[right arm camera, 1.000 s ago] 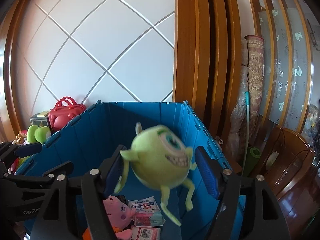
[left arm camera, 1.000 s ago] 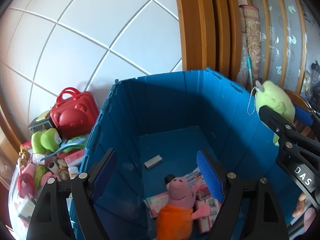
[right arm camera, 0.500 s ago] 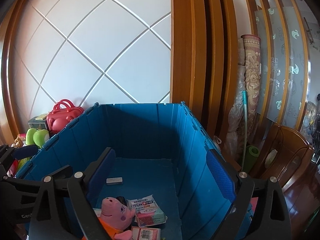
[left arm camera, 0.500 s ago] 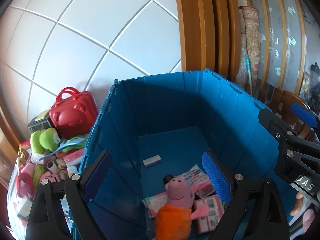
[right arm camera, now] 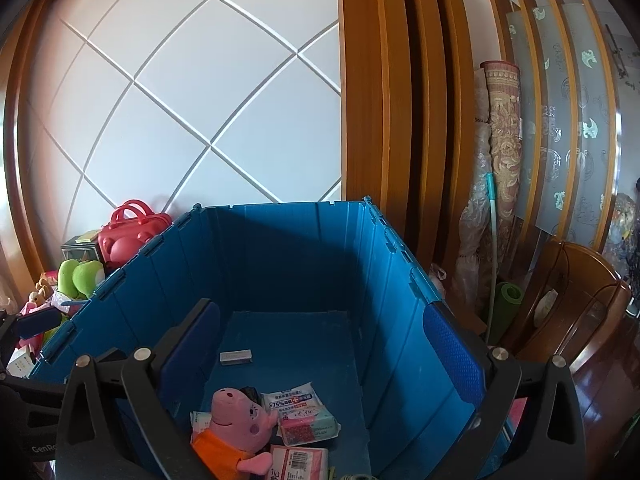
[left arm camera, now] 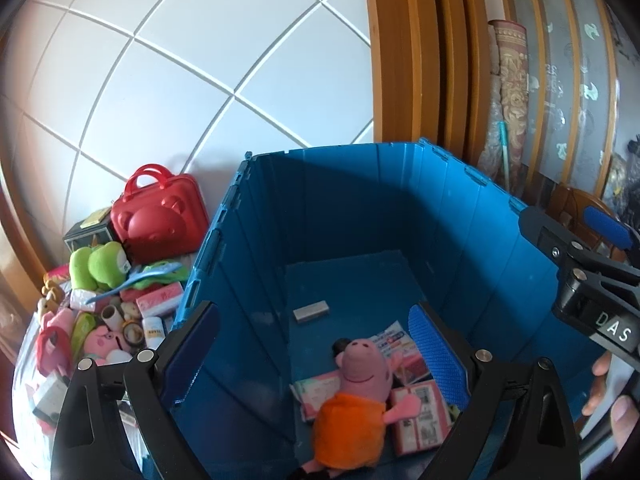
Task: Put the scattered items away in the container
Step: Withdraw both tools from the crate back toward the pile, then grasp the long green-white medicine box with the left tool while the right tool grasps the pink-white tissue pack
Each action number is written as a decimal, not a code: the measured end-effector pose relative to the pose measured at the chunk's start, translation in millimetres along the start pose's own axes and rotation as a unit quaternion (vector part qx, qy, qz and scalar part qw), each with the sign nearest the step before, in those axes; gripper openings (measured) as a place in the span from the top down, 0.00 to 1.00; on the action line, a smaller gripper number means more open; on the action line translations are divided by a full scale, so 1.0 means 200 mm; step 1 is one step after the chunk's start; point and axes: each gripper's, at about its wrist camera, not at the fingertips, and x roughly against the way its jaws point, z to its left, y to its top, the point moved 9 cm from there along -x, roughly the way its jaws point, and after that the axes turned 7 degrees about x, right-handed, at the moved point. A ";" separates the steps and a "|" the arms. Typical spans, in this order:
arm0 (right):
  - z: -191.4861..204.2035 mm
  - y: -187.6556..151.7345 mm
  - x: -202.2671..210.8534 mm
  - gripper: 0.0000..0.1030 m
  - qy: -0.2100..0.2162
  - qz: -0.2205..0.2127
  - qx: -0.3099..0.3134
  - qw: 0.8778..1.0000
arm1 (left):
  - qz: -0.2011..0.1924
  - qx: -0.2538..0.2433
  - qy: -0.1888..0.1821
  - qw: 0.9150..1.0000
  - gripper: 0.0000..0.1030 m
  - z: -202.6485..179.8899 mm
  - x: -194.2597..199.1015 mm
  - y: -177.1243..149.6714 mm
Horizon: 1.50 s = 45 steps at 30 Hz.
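Gone from between the right gripper's fingers is the green one-eyed plush that was dangling there a second ago; those jaws are now standing wide apart with nothing between them, hanging over the open top of the blue container. Only a sliver of green is showing at the container's near edge in the left wrist view, too small to identify. The left gripper is likewise spreading its jaws wide and empty, poised above the container's left wall, a little wider than a second ago.

Inside the container, a pink pig plush in an orange dress is lying on its back among flat tissue packets, and a small grey block is resting alone on the blue floor farther back.

Scattered items are still waiting outside, piled just left of the container: a red bear-faced case leaning near the wall, a green plush in front of it, and a jumble of small pink toys, tubes and packets on a pale surface.

Behind everything, a white wall panel crossed by diagonal grooves is filling the background, framed by wooden trim. To the right, a rolled patterned mat is leaning upright beside frosted glass panels, with a wooden chair standing on glossy dark flooring.
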 end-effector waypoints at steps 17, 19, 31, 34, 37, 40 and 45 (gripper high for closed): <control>0.46 -0.08 0.43 0.00 -0.021 0.009 -0.002 1.000 | 0.002 -0.006 -0.030 1.000 0.07 0.43 0.44 -0.25; 0.55 -0.10 0.49 0.00 -0.021 0.009 0.000 1.000 | -0.001 -0.002 -0.032 0.999 0.07 0.52 0.50 -0.28; 1.25 -0.19 0.73 0.00 0.027 0.005 0.033 0.999 | 0.003 0.031 -0.003 1.000 0.07 1.14 0.77 -0.55; 1.44 -0.22 0.75 0.00 0.049 0.011 0.040 0.998 | 0.010 0.046 0.017 0.999 0.07 1.33 0.80 -0.62; 1.63 -0.24 0.74 0.00 0.072 0.019 0.053 0.996 | 0.019 0.064 0.037 0.997 0.07 1.51 0.81 -0.68; 1.81 -0.28 0.71 0.00 0.097 0.029 0.067 0.993 | 0.031 0.082 0.059 0.994 0.07 1.68 0.80 -0.74; 2.13 -0.36 0.59 0.00 0.139 0.054 0.093 0.984 | 0.051 0.122 0.097 0.986 0.07 1.99 0.75 -0.84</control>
